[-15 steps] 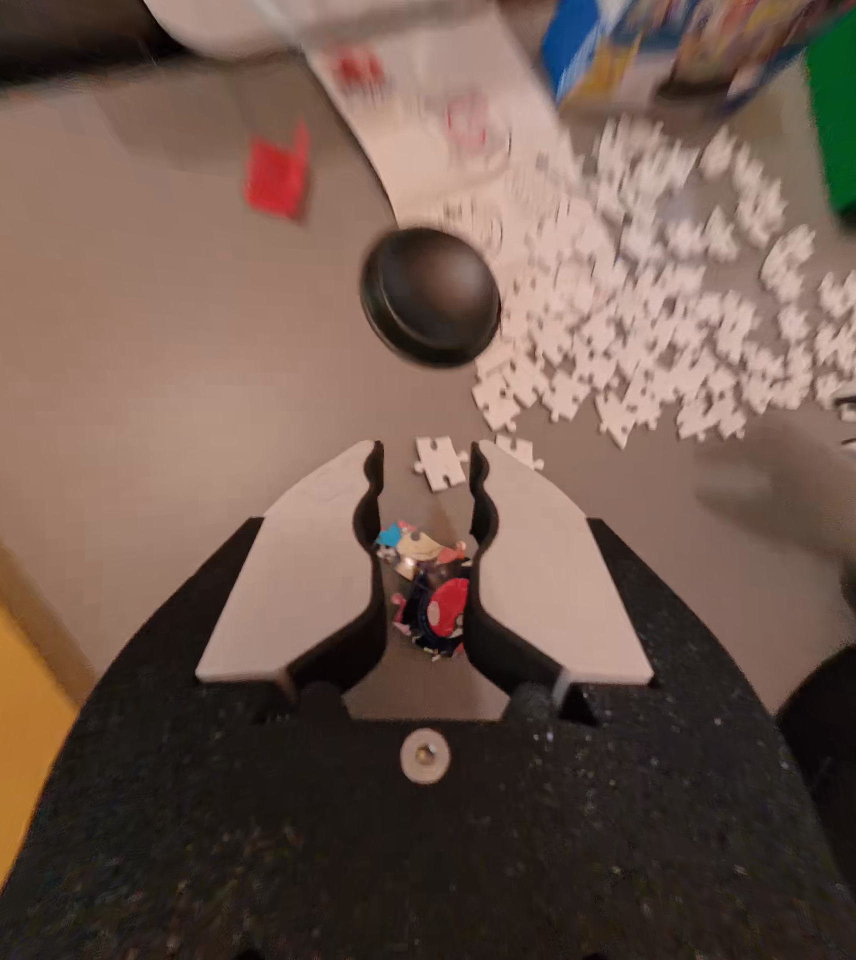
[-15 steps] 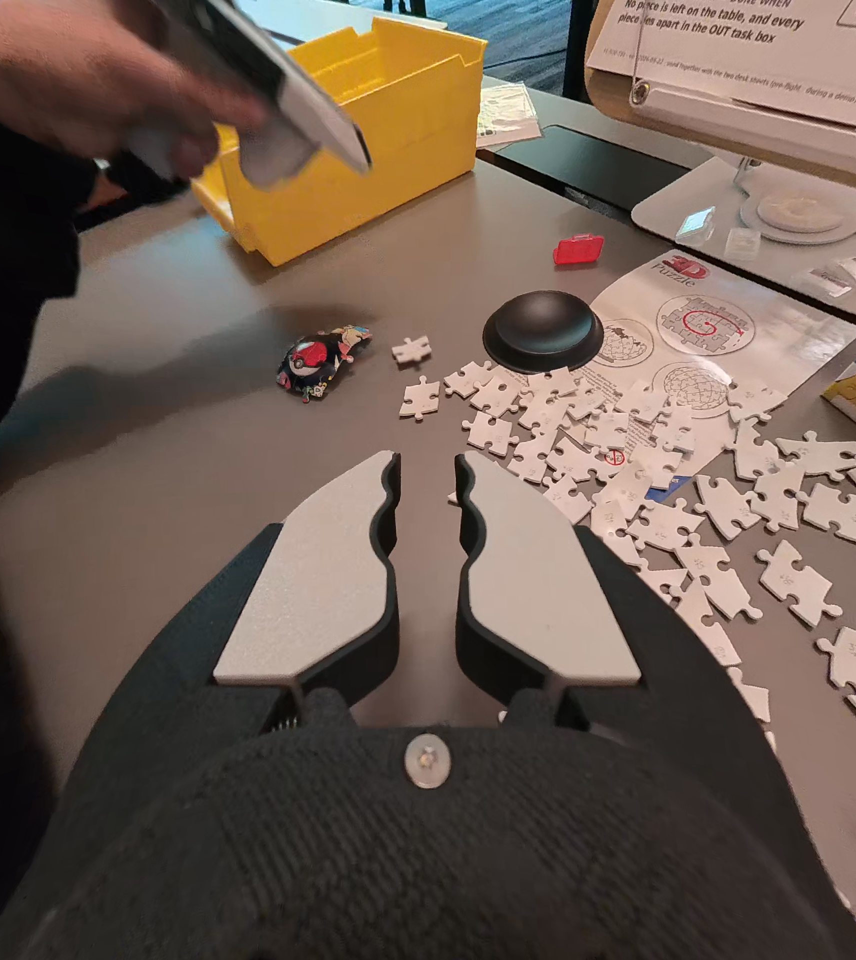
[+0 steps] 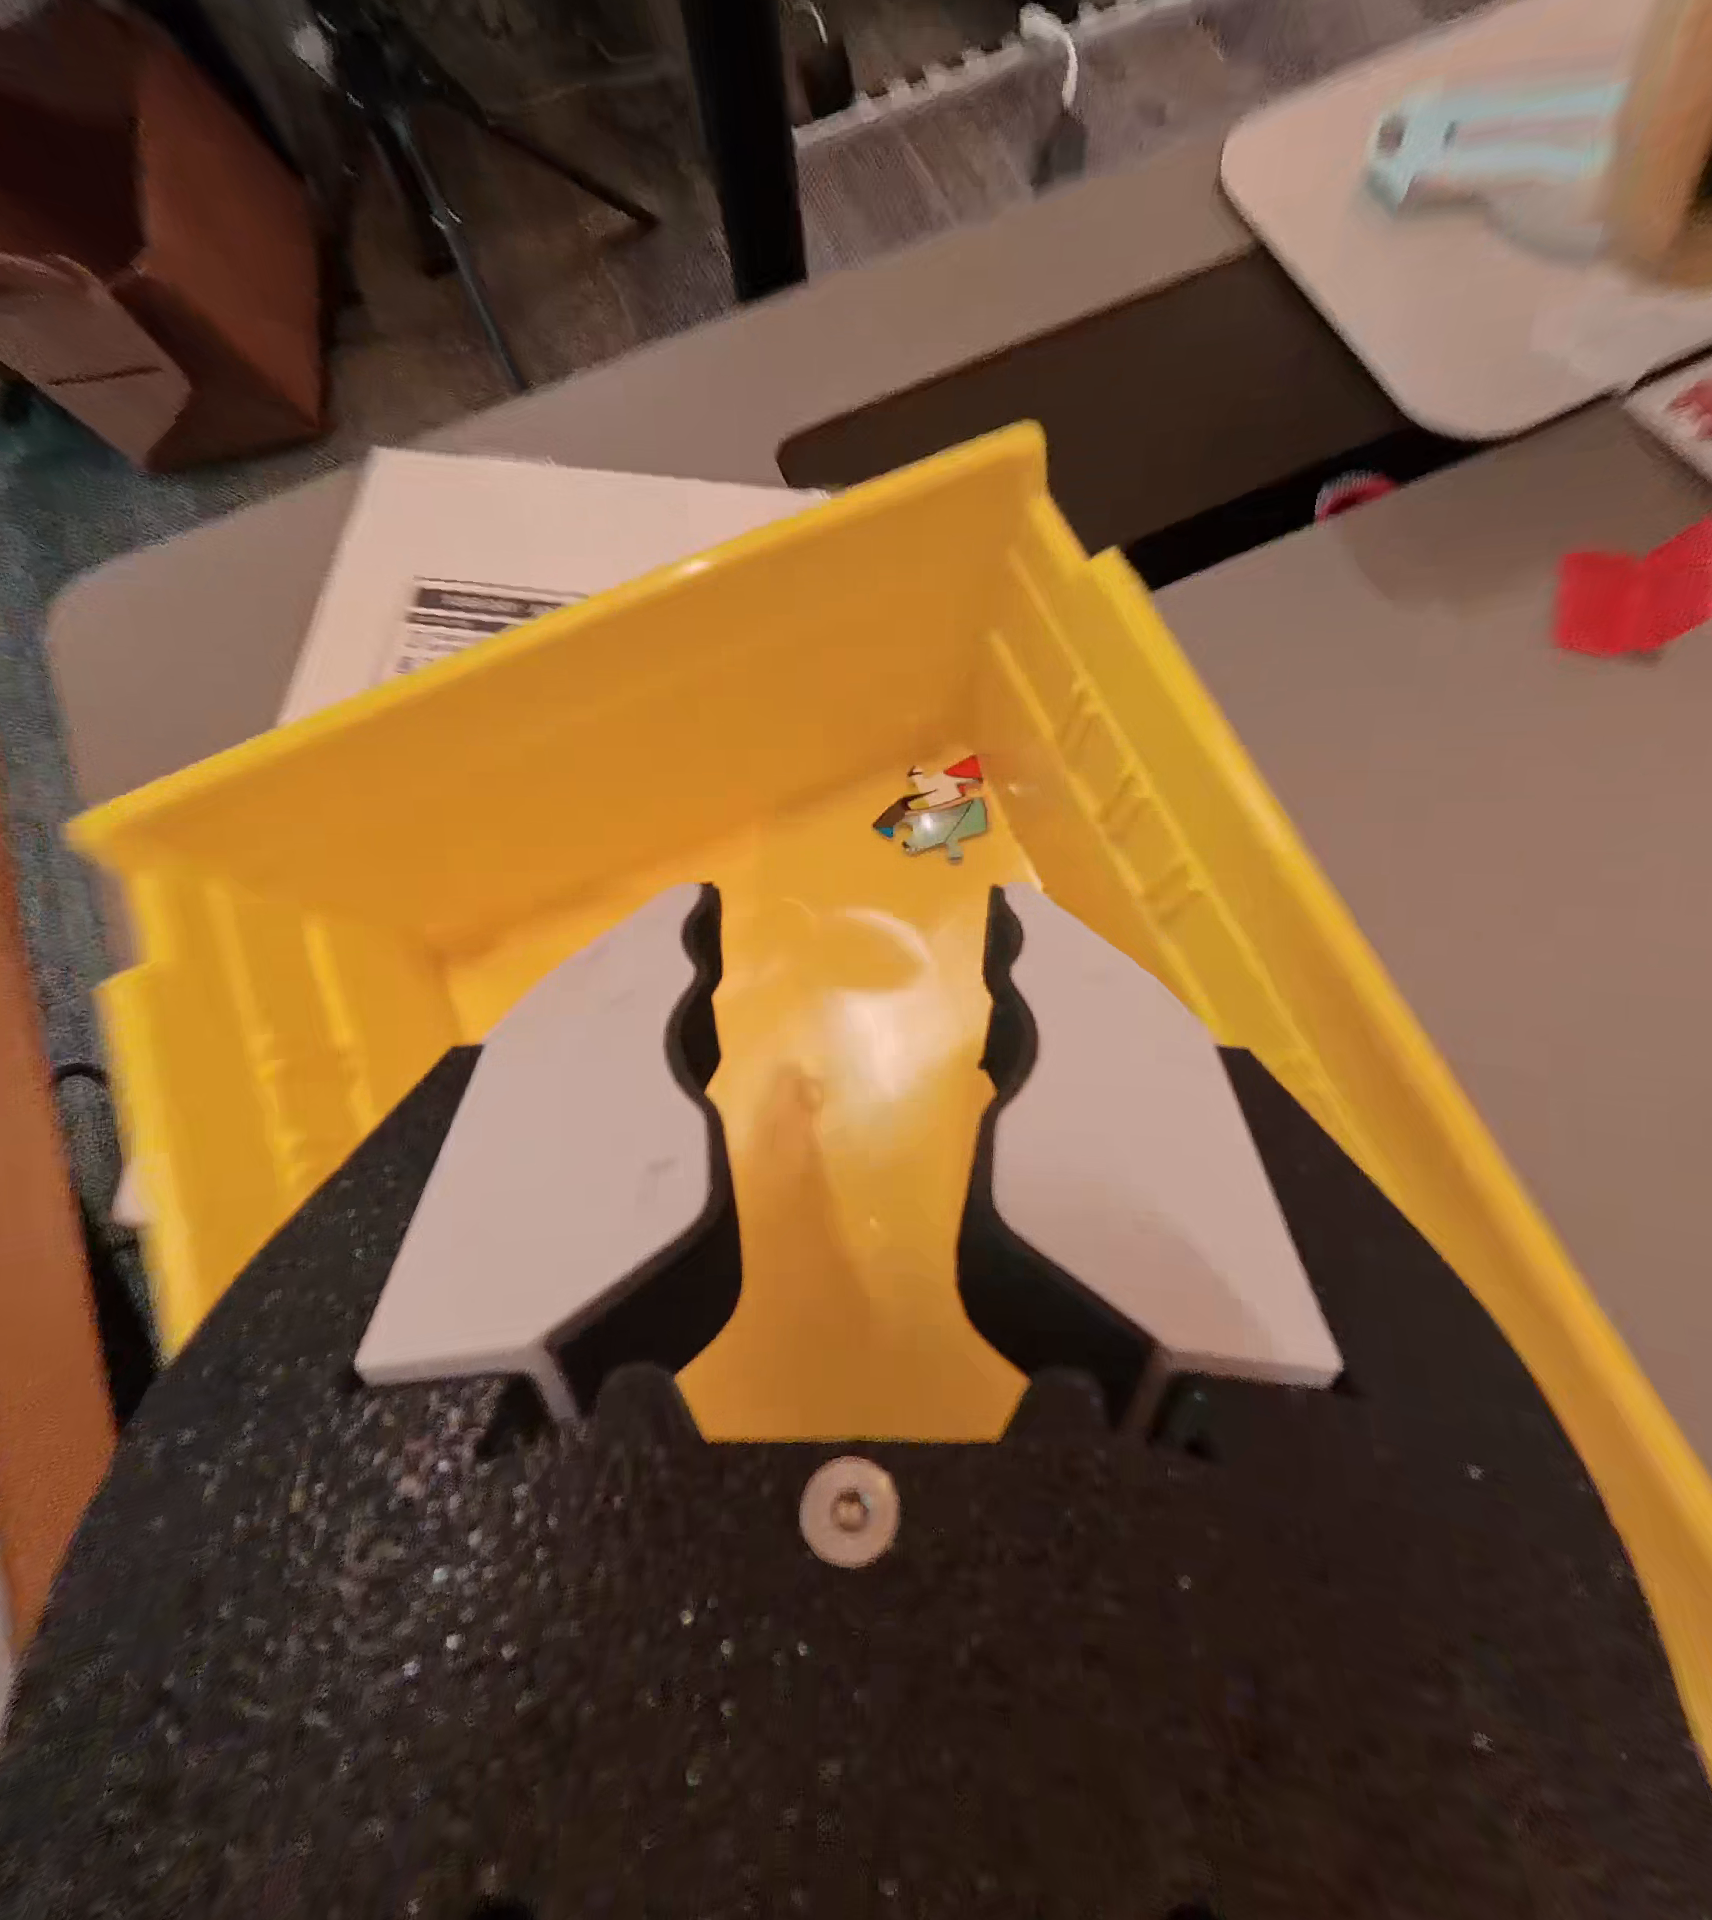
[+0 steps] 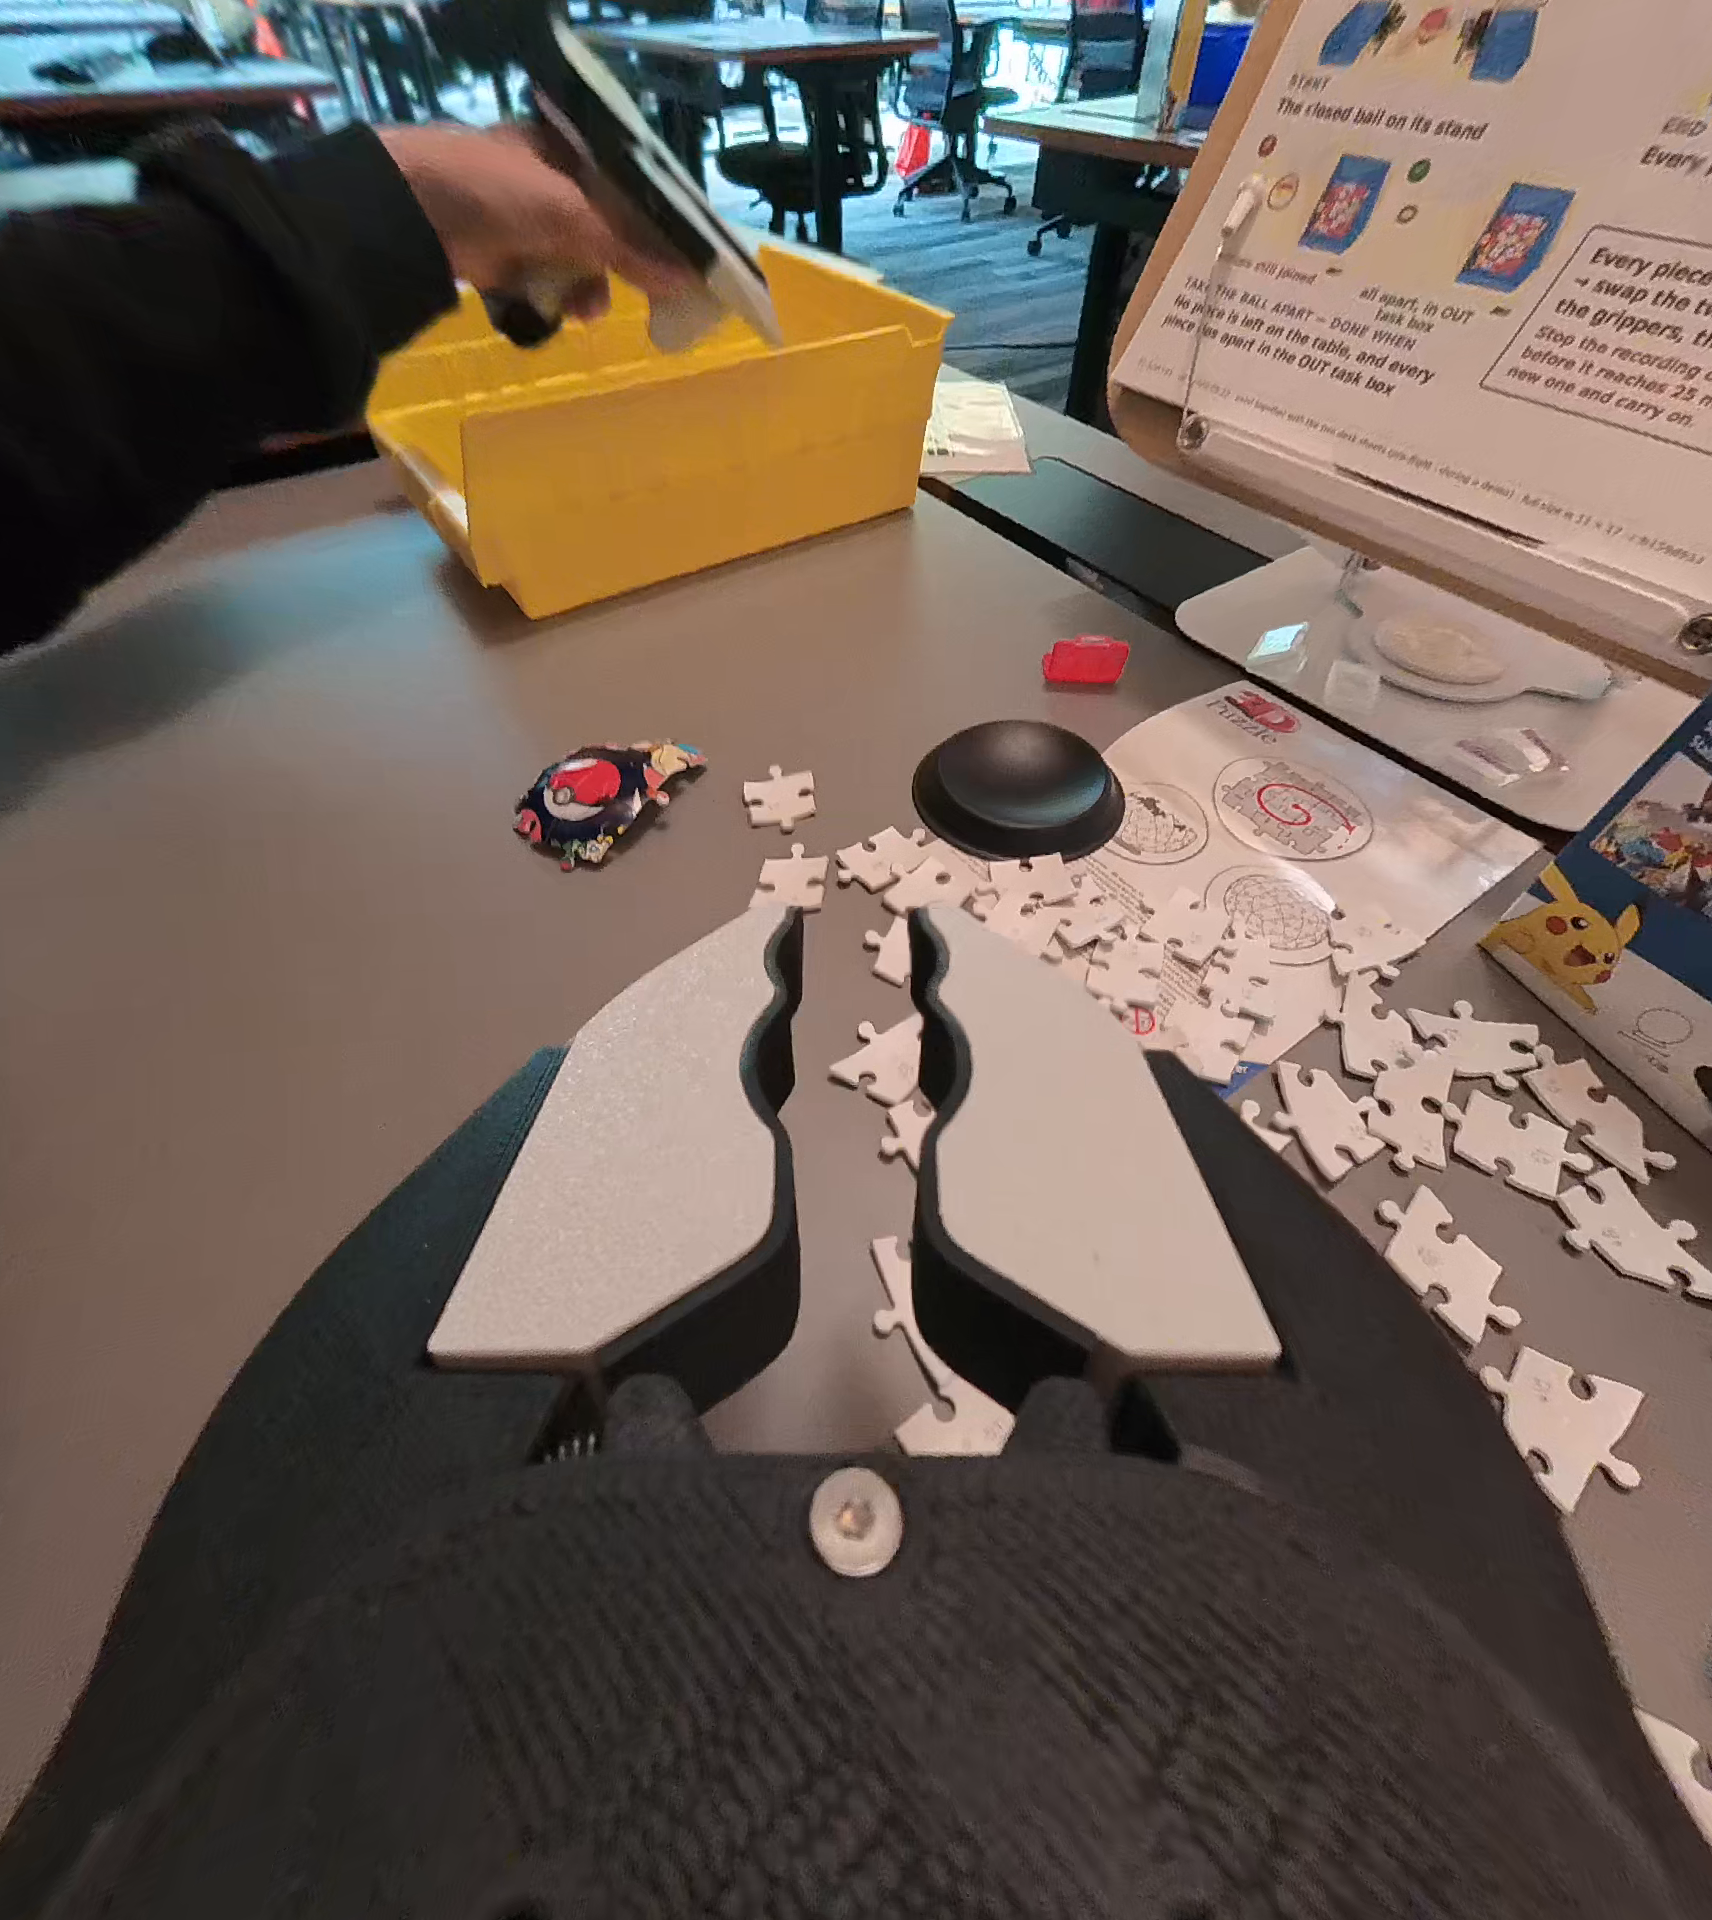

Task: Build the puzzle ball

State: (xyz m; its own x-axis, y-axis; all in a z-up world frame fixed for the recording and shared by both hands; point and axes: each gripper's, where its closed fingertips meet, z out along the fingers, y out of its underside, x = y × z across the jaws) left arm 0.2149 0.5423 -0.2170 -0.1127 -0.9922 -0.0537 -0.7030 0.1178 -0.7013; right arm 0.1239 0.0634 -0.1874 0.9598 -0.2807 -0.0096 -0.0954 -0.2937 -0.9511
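In my left wrist view, my left gripper (image 3: 850, 914) hangs over the yellow bin (image 3: 623, 727), fingers spread and empty. One coloured piece (image 3: 935, 810) lies in the bin's far corner.

In my right wrist view, my right gripper (image 4: 854, 925) sits low over the table (image 4: 260, 935), fingers a little apart, grasping nothing. White pieces (image 4: 1122, 935) lie scattered ahead and to the right, beside the black stand (image 4: 1018, 790). A joined coloured section (image 4: 603, 800) rests left of them.

Red clip (image 4: 1086, 661) lies on grey table (image 4: 208, 935); office chairs (image 4: 956, 104) behind.
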